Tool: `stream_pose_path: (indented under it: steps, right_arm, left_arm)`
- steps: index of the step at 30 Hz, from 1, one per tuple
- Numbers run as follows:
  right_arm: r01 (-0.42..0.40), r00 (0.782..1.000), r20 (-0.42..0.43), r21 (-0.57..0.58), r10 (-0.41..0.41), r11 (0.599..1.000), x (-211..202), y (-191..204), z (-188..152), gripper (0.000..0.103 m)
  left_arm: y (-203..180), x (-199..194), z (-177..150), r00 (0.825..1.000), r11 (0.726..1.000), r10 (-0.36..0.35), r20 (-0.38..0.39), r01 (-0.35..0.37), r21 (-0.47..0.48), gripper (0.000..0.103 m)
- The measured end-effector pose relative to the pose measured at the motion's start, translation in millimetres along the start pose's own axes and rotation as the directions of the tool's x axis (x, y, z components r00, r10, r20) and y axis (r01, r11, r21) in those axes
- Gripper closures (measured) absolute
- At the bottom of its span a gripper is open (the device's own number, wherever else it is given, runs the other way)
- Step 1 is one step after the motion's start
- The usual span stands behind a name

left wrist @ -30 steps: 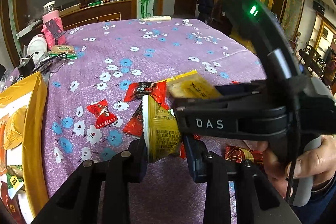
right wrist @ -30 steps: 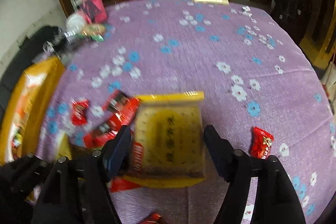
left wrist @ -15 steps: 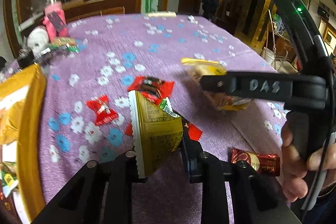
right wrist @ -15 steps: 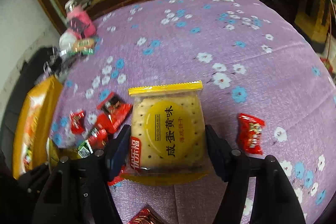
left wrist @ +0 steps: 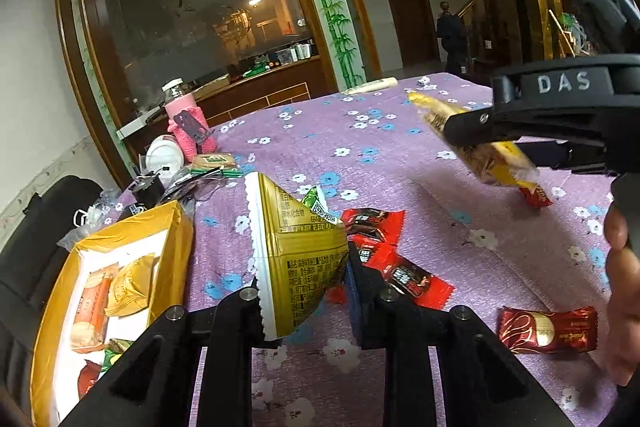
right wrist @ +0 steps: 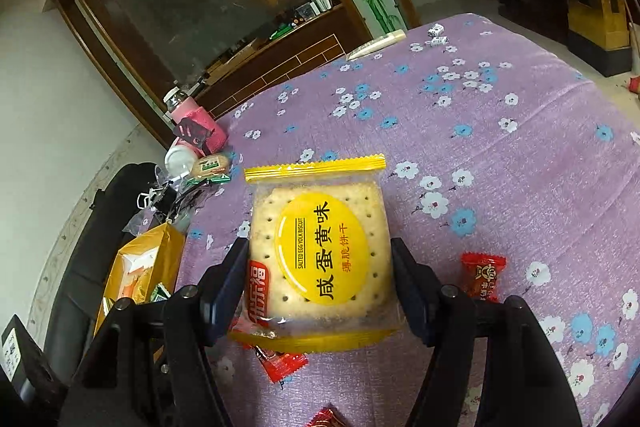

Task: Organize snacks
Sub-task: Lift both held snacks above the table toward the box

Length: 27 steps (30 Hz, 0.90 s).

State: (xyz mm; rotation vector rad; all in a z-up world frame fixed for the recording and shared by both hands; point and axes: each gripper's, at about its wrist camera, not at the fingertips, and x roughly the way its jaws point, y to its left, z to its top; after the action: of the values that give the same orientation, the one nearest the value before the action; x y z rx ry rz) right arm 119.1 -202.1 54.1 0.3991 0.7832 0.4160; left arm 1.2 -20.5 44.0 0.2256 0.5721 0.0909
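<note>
Two snacks are up off the bench: our left claw [left wrist: 306, 283] squeezes a soft gold packet [left wrist: 296, 251], our right claw [right wrist: 320, 279] pinches the breakable cracker pack [right wrist: 320, 251] by its sides, gently.

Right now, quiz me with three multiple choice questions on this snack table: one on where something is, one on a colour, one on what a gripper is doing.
1. Where does the yellow box sit, seen from the left wrist?
A. at the table's left edge
B. at the far right
C. on the floor

2. What colour is the tablecloth?
A. green
B. purple with flowers
C. plain white

3. What is the right gripper doing?
A. hanging open
B. shut on nothing
C. shut on the salted egg yolk biscuit pack

Answers:
1. A, the box lies left of the gold snack packet that the left gripper holds.
2. B, purple cloth with white and blue blossoms.
3. C, both fingers press the pack's sides, lifted off the cloth.
</note>
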Motion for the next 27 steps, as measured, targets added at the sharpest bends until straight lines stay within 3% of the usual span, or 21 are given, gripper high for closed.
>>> stream_pose_path:
  steps: [17,27]
  right_arm:
    - [-0.003,1.0,0.01,-0.004,0.003,1.0,-3.8,0.8,-2.6,0.035]
    - [-0.013,1.0,0.021,-0.001,0.013,1.0,-6.3,-0.7,-0.8,0.035]
  left_arm:
    - [1.1,2.4,2.5,1.0,1.0,0.006,-0.004,-0.006,-0.003,0.079]
    - [-1.3,-9.1,5.0,0.999,0.999,0.038,0.031,-0.039,0.01,0.079]
